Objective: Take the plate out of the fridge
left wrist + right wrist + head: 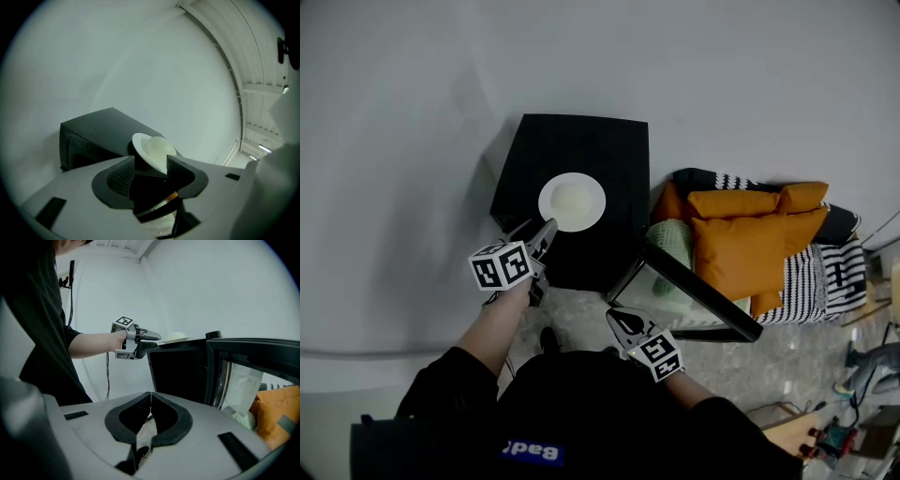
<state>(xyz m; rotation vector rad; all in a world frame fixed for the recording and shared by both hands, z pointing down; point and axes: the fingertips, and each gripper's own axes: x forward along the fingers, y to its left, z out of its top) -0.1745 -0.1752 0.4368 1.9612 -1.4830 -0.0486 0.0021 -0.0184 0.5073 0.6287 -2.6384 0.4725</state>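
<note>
A white plate [572, 202] lies flat on top of the black mini fridge [581, 150]. My left gripper [546, 230] is at the plate's near-left rim with its jaws spread wide. In the left gripper view the plate [157, 150] shows at and just past the tips of the left gripper [150, 164], with no pad pressing on it. The fridge door [694, 281] stands open to the right. My right gripper [614, 319] hangs in front of the fridge, below the door. The right gripper view shows the right gripper [150, 394] with its tips touching and nothing held.
Orange cushions [750, 234] and a black-and-white striped blanket [825, 272] lie right of the fridge, behind the open door. A pale green thing [670, 239] shows by the door. The grey wall runs behind and left of the fridge. The door's edge [253, 352] is close to my right gripper.
</note>
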